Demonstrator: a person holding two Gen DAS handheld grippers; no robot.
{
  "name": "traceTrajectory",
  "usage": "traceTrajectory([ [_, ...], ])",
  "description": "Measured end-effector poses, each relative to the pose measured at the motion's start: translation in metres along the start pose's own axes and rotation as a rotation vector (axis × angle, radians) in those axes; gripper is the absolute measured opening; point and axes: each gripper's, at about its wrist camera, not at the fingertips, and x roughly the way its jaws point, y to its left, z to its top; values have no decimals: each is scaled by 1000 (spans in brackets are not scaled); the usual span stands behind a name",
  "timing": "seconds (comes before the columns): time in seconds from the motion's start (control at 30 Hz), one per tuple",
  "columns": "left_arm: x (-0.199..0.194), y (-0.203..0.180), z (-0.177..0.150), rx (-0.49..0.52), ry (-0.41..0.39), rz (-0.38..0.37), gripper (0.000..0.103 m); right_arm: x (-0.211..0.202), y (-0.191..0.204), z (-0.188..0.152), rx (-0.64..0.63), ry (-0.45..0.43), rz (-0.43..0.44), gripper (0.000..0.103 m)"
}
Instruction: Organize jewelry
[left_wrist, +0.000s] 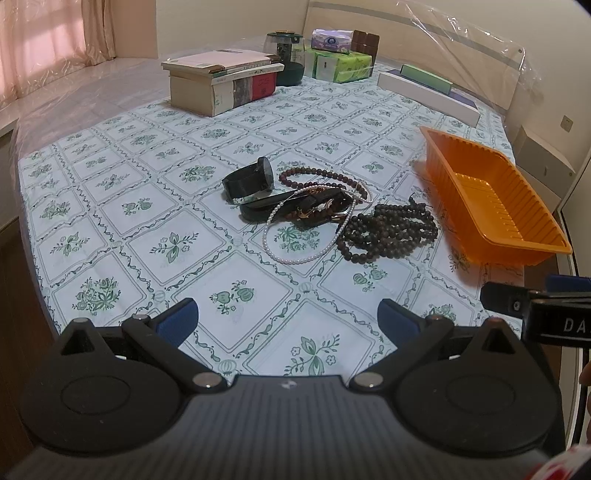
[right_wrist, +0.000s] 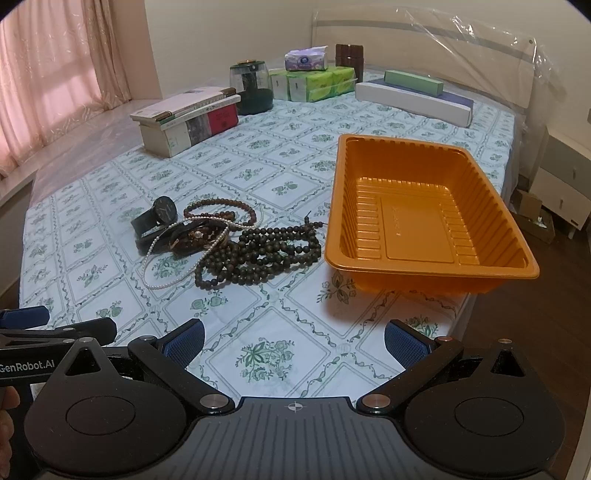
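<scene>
A heap of jewelry lies mid-table: a black watch (left_wrist: 249, 181) (right_wrist: 157, 216), a white pearl necklace (left_wrist: 295, 254) (right_wrist: 162, 273), reddish-brown bead strands (left_wrist: 317, 175) (right_wrist: 221, 210) and a dark bead necklace (left_wrist: 388, 230) (right_wrist: 258, 253). An empty orange plastic tray (left_wrist: 491, 195) (right_wrist: 424, 210) stands to the right of the heap. My left gripper (left_wrist: 288, 319) is open and empty, over the near edge, short of the heap. My right gripper (right_wrist: 293, 338) is open and empty, near the front edge, below the tray and the dark beads.
A floral tablecloth (left_wrist: 147, 206) covers the table. At the back stand stacked books (left_wrist: 225, 83), a dark jar (left_wrist: 286, 55), tissue packs (left_wrist: 340, 61) and long flat boxes (left_wrist: 428, 92). Pink curtains hang at the left. A white cabinet (right_wrist: 565, 184) stands at the right.
</scene>
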Motion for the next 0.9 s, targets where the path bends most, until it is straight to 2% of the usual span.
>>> traceTrajectory([
  [0.9, 1, 2, -2, -5, 4, -1, 102, 1, -2, -3, 7, 4, 0, 103],
])
